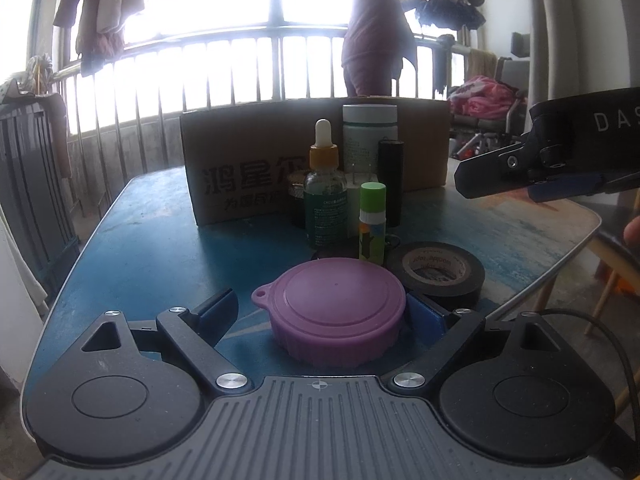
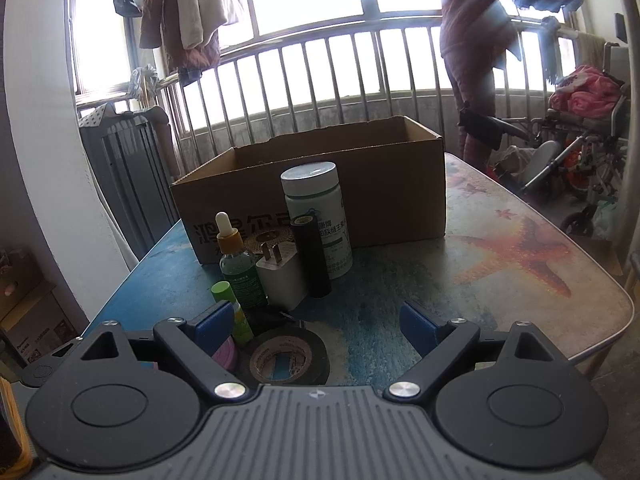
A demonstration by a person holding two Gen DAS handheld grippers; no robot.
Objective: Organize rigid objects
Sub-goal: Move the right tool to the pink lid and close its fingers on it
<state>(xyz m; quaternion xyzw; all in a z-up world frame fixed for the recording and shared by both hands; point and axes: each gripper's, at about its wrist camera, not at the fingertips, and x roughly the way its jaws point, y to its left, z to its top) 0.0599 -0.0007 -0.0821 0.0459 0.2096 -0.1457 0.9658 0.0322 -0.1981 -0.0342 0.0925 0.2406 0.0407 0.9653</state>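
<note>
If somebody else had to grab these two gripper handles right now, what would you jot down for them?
Left gripper: jaws open around the purple round lid, which rests on the table. The right pad looks close to it or touching; the left pad is clear.
Right gripper: jaws open, empty, over the black tape roll.
Standing in a cluster before the cardboard box: dropper bottle, white pill bottle, black cylinder, white plug adapter, green-capped glue stick.
Done: nothing visibly moved into the box; its floor is hidden.
Left: every item, likely starting with the lid.
</note>
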